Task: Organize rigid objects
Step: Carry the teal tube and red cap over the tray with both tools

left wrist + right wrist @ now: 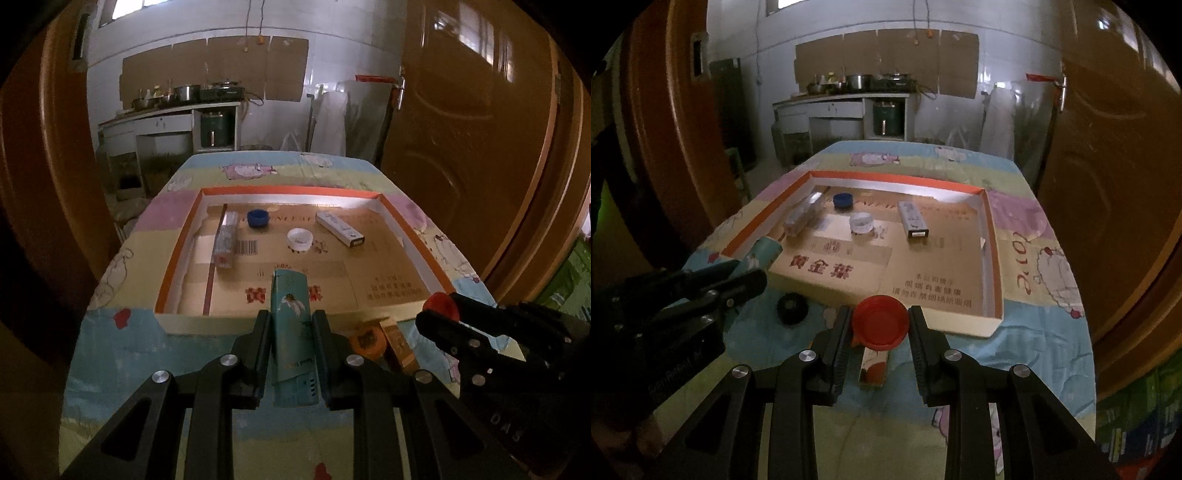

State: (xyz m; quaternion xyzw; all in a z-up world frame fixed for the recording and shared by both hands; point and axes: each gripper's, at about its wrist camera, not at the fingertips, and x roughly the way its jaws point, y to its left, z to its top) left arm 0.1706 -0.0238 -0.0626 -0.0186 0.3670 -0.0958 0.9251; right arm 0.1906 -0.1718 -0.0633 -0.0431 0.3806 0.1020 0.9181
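left gripper (pixel 291 332) is clamped on a tall teal cardboard box (pixel 290 306), probably light and crushable, so grip the flat sides. right gripper (pixel 879 328) pinches a round red plastic lid (pixel 881 321). both hover by the orange-rimmed cardboard tray (pixel 295 192), holding a blue cap (pixel 258 218), white lid (pixel 300 239) and a long white box (pixel 340 229).

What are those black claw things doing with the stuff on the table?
A person is tidying small things into a shallow cardboard tray. The left gripper has its jaws shut on a teal box, and the right gripper grips a red cap. Both hover at the tray's near edge. Already inside lie a blue cap, a white cap and two boxes.
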